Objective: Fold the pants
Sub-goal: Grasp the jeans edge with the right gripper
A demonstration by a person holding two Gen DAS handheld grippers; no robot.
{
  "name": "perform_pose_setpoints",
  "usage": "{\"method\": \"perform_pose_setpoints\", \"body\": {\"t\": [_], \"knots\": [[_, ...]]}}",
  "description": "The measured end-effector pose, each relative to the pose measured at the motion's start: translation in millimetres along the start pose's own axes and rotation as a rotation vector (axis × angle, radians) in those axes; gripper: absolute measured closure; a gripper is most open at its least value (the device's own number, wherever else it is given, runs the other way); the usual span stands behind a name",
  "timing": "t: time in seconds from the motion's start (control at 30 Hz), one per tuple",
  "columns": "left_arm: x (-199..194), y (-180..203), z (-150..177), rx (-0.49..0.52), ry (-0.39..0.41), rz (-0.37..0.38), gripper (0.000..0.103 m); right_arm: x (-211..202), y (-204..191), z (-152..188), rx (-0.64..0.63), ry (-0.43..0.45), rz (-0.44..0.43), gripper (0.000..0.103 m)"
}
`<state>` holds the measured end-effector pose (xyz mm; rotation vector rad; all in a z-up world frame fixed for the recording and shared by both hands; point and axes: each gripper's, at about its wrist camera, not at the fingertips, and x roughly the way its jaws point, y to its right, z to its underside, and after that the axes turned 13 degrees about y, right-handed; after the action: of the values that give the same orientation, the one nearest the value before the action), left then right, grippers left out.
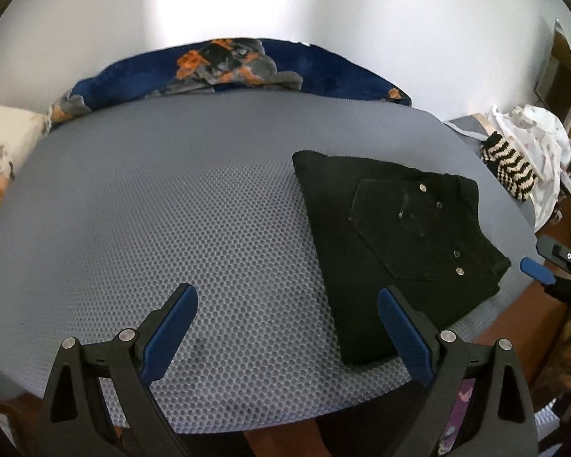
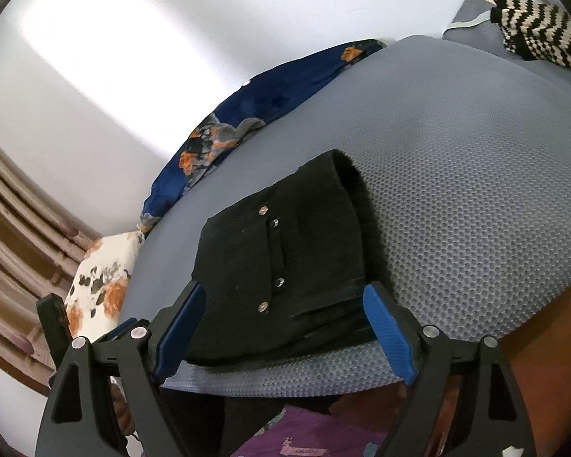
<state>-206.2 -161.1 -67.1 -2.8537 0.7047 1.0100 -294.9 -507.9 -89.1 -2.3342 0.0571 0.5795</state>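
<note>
The black pants (image 1: 392, 236) lie folded into a compact rectangle on the grey mesh mattress (image 1: 171, 209), back pocket and metal studs facing up. My left gripper (image 1: 287, 299) hovers open over bare mattress, with the pants' near corner just inside its right finger. In the right wrist view the pants (image 2: 270, 251) lie straight ahead. My right gripper (image 2: 285, 299) is open at their near edge, with a blue pad on either side and neither pressing the cloth. One blue finger of the right gripper (image 1: 536, 270) shows just off the pants' right edge.
A dark blue floral blanket (image 1: 228, 64) runs along the wall behind the mattress. A white floral pillow (image 2: 99, 278) sits at the left. A black-and-white striped knit (image 1: 510, 167) and white cloth (image 1: 544, 141) lie at the far right. Brown wood (image 2: 544, 342) borders the near edge.
</note>
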Motion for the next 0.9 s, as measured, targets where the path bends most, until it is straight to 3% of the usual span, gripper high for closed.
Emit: {"method": "perform_pose_setpoints", "body": {"t": [0.27,0.4,0.73,0.9], "knots": [[18.8,-9.3,-8.1,-0.067,-0.073,0.140,0.008,-9.3,28.4,-16.0,0.031,0.041,0.071,0.020],[26.8,-8.5,-10.2,-0.085,-0.096,0.161,0.008,-6.7,41.4,-19.2,0.048,0.026,0.092,0.020],[43.6,-9.4,-6.9,-0.134,-0.145,0.233,0.008,15.2,66.0,-6.9,0.214,-0.107,-0.005,0.021],[45.6,-10.3,-2.7,-0.111,-0.155,0.214,0.008,14.6,65.8,-5.9,0.219,-0.113,0.002,0.027]]}}
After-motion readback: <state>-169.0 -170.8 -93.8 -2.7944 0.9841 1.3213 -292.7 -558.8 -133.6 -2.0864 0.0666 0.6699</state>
